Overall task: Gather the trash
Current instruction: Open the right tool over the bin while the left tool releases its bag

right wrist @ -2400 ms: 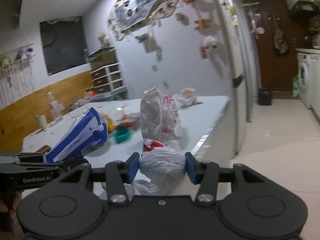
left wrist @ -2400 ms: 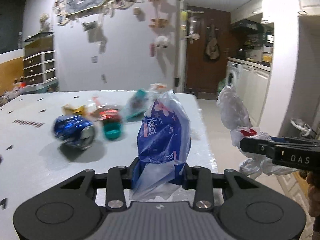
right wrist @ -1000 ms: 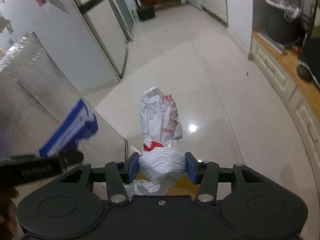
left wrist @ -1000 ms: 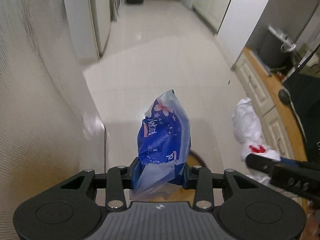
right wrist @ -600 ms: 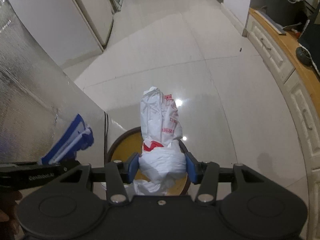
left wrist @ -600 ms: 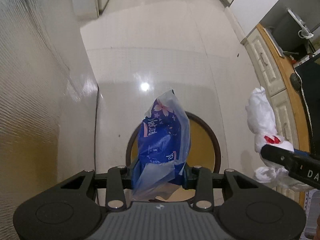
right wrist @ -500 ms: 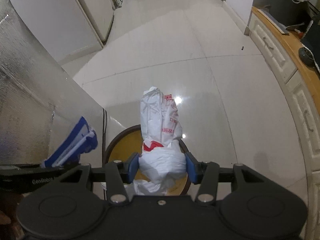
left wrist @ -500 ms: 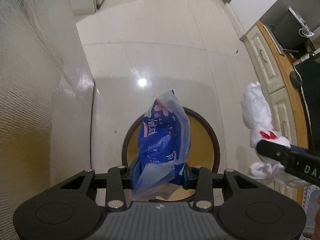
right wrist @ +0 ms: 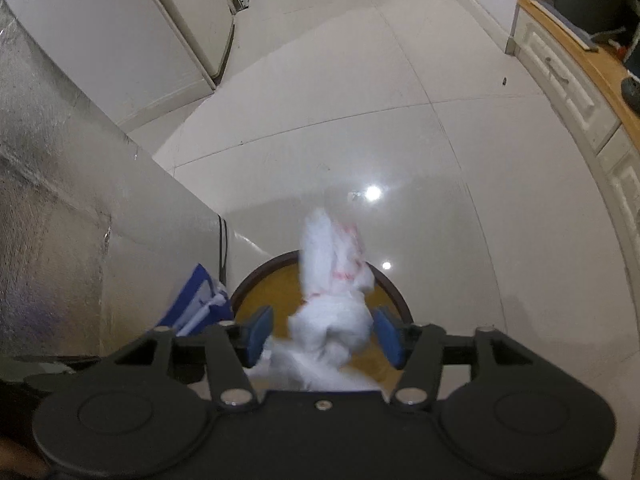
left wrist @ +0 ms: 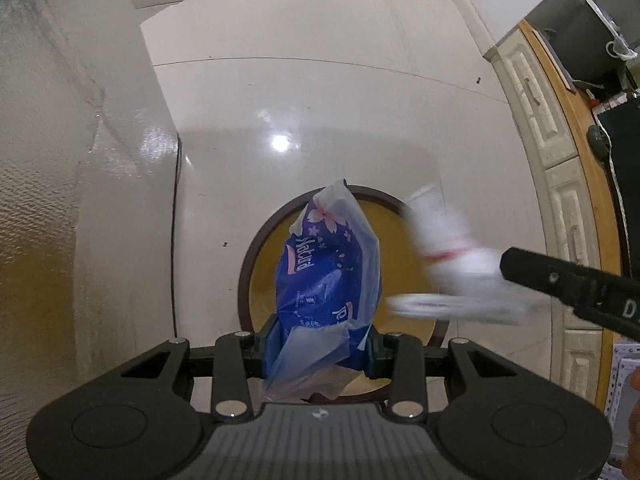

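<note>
A round bin with a dark rim (left wrist: 244, 280) and a yellow inside stands on the floor right below both grippers. My left gripper (left wrist: 316, 346) is shut on a blue plastic bag (left wrist: 328, 264) printed with pink flowers, which hangs over the bin. The jaws of my right gripper (right wrist: 324, 334) are opening. A blurred white plastic bag with red print (right wrist: 332, 304) sits between the blue pads with a gap on each side, above the bin rim (right wrist: 396, 292). In the left wrist view the white bag (left wrist: 452, 264) blurs beside a dark finger (left wrist: 560, 280) of the right gripper.
A tall shiny metallic panel (left wrist: 60, 160) rises at the left, close to the bin. White cabinets with a wooden top (left wrist: 560, 184) run along the right. A pale appliance (right wrist: 140, 40) stands at the far left. Glossy tiled floor (right wrist: 360, 120) lies beyond the bin.
Both grippers have sunk and tipped down over the bin. The right gripper's pads have spread off the white bag, which now blurs loose between them. The left still clamps the blue bag.
</note>
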`<state>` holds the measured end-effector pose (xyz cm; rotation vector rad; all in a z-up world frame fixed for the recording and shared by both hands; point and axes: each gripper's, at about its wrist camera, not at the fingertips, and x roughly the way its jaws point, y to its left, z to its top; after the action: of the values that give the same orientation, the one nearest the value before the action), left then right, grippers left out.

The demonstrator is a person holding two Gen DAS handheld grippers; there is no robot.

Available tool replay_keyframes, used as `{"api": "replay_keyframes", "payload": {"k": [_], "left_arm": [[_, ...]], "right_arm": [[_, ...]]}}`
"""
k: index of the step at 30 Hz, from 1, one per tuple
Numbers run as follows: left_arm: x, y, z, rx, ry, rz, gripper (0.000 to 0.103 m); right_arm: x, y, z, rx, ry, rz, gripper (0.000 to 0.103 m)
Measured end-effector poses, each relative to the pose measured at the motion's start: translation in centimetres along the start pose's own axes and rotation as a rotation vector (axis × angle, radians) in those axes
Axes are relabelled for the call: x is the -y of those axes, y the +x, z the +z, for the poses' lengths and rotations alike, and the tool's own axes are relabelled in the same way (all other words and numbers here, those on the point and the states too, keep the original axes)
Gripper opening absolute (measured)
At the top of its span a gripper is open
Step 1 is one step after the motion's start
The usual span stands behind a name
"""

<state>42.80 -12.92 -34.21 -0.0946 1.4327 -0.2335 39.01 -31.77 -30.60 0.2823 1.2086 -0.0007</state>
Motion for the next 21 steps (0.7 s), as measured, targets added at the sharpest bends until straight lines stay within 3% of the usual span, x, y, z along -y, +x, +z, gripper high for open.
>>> {"api": "replay_keyframes", "payload": {"k": [5, 7, 9, 12, 16, 21], "left_arm": [[0.5, 0.1, -0.1, 0.006, -0.004, -0.021, 0.041], [0.7, 0.1, -0.1, 0.009, -0.003, -0.02, 0.049], [0.8, 0.0, -0.2, 0.016, 0.003, 0.018, 0.064], [1.0, 0.1, -0.2, 0.009, 0.014, 0.071, 0.077], [1.0, 0.4, -0.5, -0.031, 0.042, 0.136, 0.088], [0.7, 0.0, -0.9, -0.045, 0.056, 0.167, 0.097]], "right_arm": [[0.6, 0.8, -0.4, -0.055, -0.013, -0.052, 0.062], [0.8, 1.0, -0.6, -0.078, -0.02, -0.066, 0.062], [0.8, 1.1, -0.7, -0.1, -0.035, -0.077, 0.062], [0.7, 1.0, -0.9, -0.122, -0.058, -0.079, 0.063], [0.4, 0.7, -1.0, -0.126, -0.079, -0.084, 0.068], [0.5, 0.2, -1.0, -0.119, -0.083, -0.081, 0.08]]}}
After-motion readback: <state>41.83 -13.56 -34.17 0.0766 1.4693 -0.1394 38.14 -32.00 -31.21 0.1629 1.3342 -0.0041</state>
